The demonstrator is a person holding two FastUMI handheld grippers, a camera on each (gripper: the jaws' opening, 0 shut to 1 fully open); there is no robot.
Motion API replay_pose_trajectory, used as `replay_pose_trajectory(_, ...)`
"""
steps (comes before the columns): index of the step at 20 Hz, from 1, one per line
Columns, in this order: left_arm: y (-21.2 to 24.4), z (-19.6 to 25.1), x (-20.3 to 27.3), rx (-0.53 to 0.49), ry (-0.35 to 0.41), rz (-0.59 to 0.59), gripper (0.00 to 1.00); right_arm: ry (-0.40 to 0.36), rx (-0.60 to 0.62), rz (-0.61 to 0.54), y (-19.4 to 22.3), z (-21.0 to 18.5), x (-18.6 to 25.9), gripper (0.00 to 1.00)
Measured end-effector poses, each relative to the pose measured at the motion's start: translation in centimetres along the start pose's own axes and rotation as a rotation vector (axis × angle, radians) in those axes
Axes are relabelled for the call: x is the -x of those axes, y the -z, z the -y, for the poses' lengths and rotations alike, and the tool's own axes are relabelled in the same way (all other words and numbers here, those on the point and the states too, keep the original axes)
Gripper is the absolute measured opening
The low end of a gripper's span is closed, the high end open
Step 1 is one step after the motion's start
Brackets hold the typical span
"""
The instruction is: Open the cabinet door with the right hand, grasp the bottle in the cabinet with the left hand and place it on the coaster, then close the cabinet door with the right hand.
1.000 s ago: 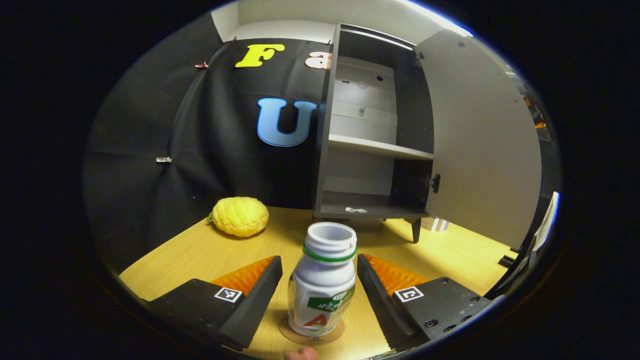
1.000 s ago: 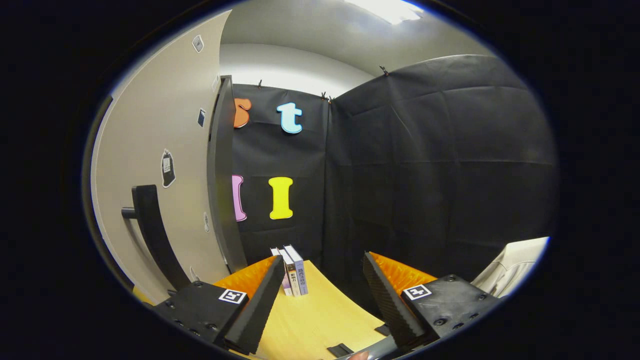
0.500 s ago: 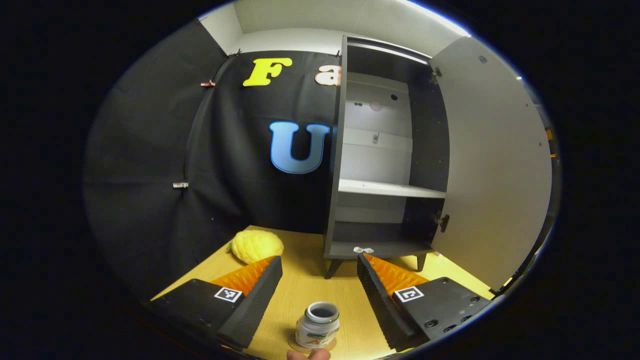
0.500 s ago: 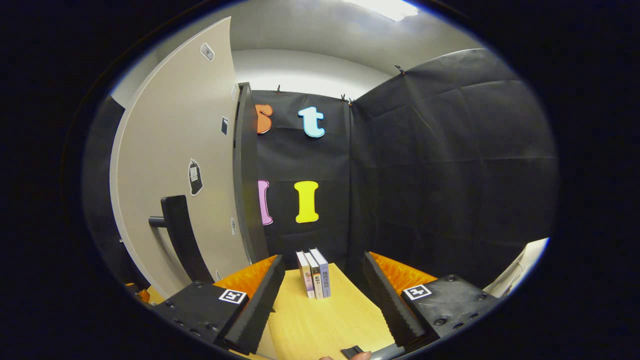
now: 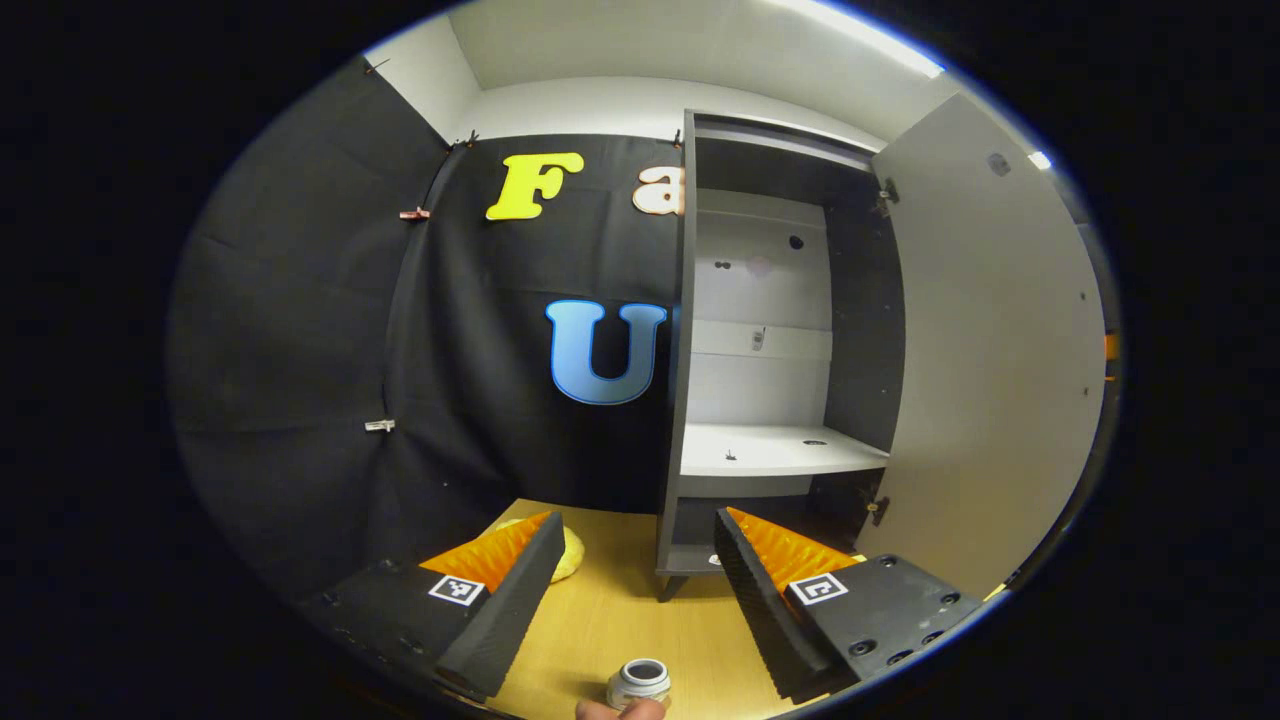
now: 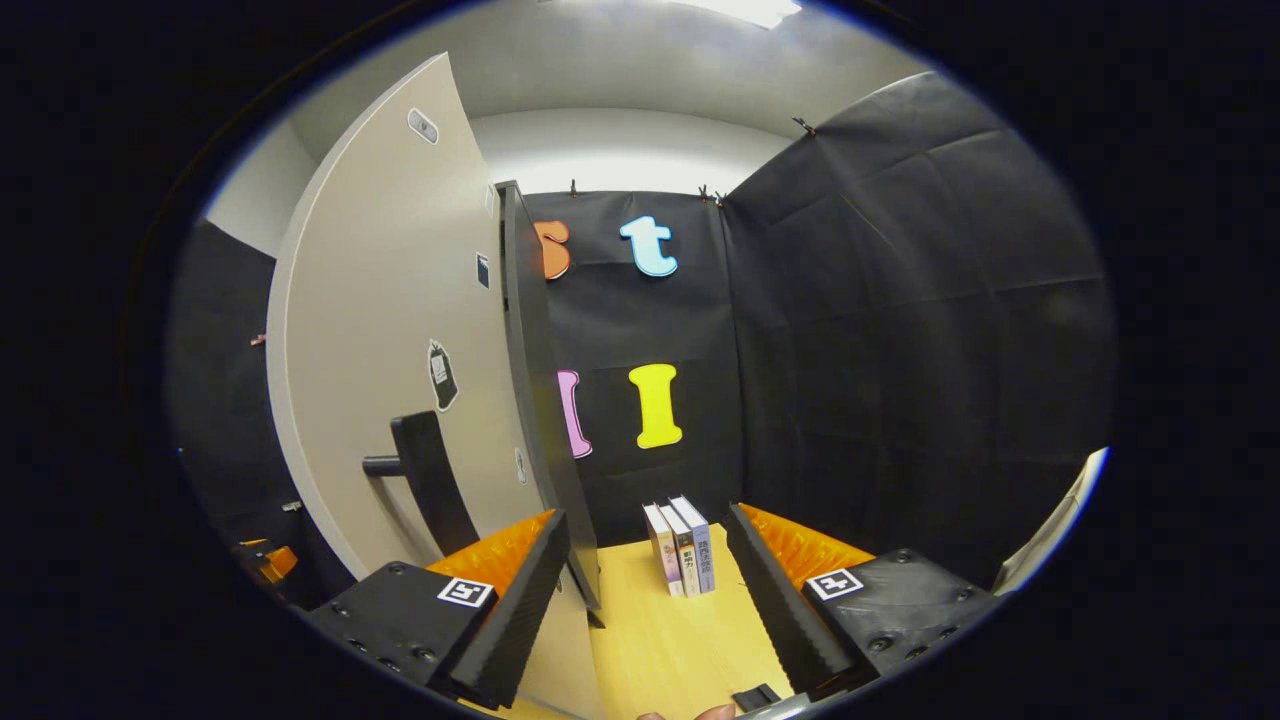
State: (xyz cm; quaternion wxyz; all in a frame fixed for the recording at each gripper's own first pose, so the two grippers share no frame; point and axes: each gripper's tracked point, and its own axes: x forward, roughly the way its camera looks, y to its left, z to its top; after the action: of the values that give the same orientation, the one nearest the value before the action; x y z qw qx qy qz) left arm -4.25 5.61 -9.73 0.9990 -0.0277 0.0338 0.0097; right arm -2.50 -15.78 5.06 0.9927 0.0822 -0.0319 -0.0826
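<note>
In the left gripper view the left gripper (image 5: 632, 590) has its fingers wide apart with nothing between them; the bottle (image 5: 640, 684) stands uncapped on the wooden surface (image 5: 610, 620) at the bottom edge, below the fingers; the cabinet (image 5: 770, 400) stands behind with its door (image 5: 990, 360) swung open. In the right gripper view the right gripper (image 6: 650, 600) also has its fingers wide and empty, near the door's handle (image 6: 430, 480); three books (image 6: 682, 548) stand ahead.
</note>
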Motion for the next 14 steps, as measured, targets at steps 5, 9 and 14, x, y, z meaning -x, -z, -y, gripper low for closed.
replay_pose_trajectory(5, -3.7, -0.4, 1.0, -0.022, -0.004, 0.054, 0.92, -0.007, -0.034, -0.012, 0.1, -0.5, 0.0, 0.97)
replay_pose_trajectory(9, -3.8, -0.2, 1.0, -0.029, 0.000, 0.052, 0.92, -0.008, -0.010, -0.022, 0.2, -1.7, 0.2, 0.95)
replay_pose_trajectory(14, -3.5, 0.8, 0.5, -0.028, 0.013, 0.029, 0.94, -0.002, -0.032, -0.034, 0.9, -4.5, 0.8, 0.95)
